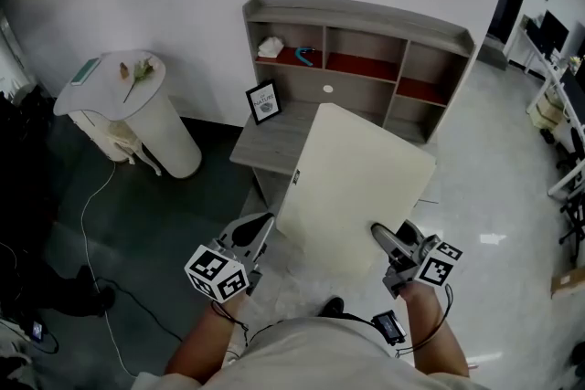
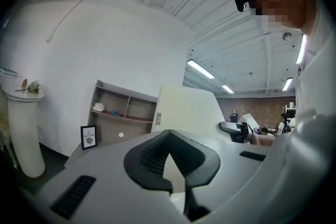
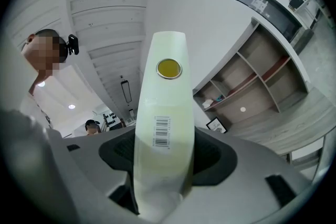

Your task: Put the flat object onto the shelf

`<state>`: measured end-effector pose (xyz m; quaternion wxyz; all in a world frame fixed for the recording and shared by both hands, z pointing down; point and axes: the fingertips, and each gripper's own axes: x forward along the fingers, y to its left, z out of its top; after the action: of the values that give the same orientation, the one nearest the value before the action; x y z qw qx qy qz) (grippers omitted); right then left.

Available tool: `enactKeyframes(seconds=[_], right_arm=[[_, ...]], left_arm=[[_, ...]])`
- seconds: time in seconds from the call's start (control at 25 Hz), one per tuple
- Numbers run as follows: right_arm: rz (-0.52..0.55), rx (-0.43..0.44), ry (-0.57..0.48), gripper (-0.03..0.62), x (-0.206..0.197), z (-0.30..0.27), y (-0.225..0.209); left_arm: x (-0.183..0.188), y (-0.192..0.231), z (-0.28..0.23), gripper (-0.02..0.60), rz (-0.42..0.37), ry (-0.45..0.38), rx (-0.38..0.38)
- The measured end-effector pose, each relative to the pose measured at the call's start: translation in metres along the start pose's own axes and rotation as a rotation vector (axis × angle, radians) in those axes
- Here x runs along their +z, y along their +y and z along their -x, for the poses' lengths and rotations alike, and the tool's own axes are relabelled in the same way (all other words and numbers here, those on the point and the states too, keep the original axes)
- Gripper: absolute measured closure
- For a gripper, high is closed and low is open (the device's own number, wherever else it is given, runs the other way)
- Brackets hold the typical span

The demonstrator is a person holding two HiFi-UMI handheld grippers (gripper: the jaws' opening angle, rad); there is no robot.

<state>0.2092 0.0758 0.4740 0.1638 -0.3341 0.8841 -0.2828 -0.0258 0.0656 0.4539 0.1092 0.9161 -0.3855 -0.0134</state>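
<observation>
Cream-coloured flat rectangular board [image 1: 356, 187] hangs tilted in the air, above the near edge of the grey wooden bench [image 1: 265, 142] and in front of its grey compartmented shelf [image 1: 366, 41]; the left gripper [image 1: 260, 237] has its jaws pinched on the board's near left corner, only a cream sliver showing between them; the right gripper [image 1: 388, 242] has its jaws clamped across the board's near right edge, which bears a barcode; a small black-framed picture [image 1: 264, 101] stands on the bench.

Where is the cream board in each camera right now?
Head view: board at center, just below the shelf.
Left gripper view: board at center, just right of the shelf.
Right gripper view: board at center, edge-on between the jaws, shelf at right.
Shared landmark: the shelf.
</observation>
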Motion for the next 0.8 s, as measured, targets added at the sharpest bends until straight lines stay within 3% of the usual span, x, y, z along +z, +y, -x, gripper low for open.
enactKeyframes(seconds=[0.32, 0.8], right_arm=[[0.012, -0.006, 0.007, 0.306, 0.041, 0.019, -0.055], [-0.009, -0.013, 0.006, 0.306, 0.06, -0.006, -0.09]], left_arm=[[-0.006, -0.01, -0.065, 0.568, 0.01, 0.005, 0.01], [0.0, 0.016, -0.105, 0.568, 0.013, 0.021, 0.006]])
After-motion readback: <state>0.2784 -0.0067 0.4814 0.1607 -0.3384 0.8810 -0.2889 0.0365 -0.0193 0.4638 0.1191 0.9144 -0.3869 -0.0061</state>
